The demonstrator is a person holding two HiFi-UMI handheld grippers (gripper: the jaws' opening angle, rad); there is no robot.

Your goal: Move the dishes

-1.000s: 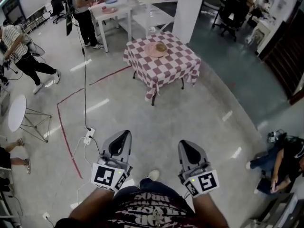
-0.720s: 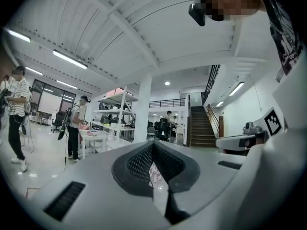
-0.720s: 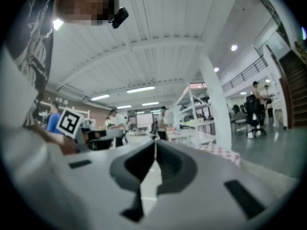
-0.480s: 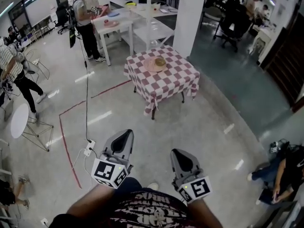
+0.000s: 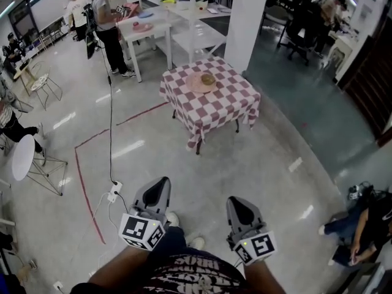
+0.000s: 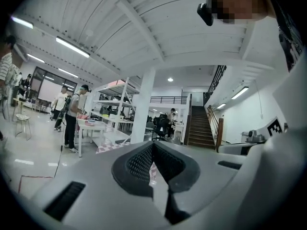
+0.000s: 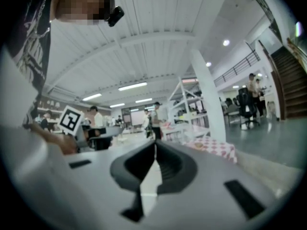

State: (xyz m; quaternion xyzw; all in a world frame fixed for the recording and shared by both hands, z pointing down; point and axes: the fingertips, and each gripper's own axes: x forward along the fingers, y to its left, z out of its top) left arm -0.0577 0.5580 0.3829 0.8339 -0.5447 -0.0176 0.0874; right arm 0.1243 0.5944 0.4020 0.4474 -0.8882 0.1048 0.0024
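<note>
Since dishes [image 5: 201, 81] sat on checked table [image 5: 237, 100] well apart, straight ahead, neither nearer; left gripper [image 5: 159, 185], right gripper [image 5: 237, 204] jaws together, empty

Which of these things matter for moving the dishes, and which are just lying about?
Job: pink round plate, small brown dish on it, red-and-white checked table, left gripper, right gripper.
Lying about: white power strip, round white side table, red floor tape.

Table [image 5: 214, 103] at upper centre of the frame, dish [image 5: 201, 82] on it. Pillar [image 5: 245, 17] behind table; bench [image 5: 147, 32] at upper left. Lower centre: left gripper [image 5: 160, 182] and right gripper [image 5: 236, 202], side by side.
</note>
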